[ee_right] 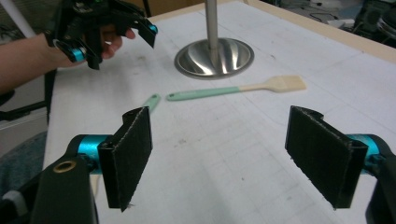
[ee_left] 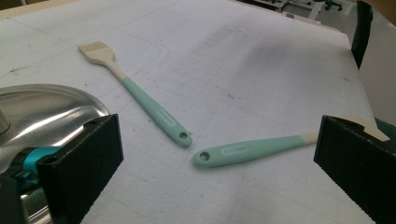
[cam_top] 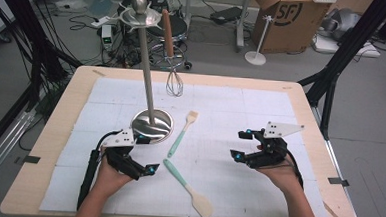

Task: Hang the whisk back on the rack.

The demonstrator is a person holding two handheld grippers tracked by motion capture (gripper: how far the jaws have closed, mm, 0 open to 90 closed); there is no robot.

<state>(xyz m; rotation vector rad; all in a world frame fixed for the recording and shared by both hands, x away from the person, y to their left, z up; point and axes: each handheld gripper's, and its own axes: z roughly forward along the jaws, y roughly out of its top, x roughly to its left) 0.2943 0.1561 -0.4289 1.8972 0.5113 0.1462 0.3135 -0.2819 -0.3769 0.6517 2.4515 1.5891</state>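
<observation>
Both grippers, left (cam_top: pixel 147 155) and right (cam_top: pixel 239 144), gape empty beside brush (cam_top: pixel 181 133), spatula (cam_top: pixel 189 189) and steel stand (cam_top: pixel 152 124).

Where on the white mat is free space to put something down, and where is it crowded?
Free: the far right stretch beyond the right gripper, and the far left corner behind the steel stand's round base. Crowded: the middle, where the mint-handled pastry brush and mint-handled spatula lie between stand and left gripper.
</observation>
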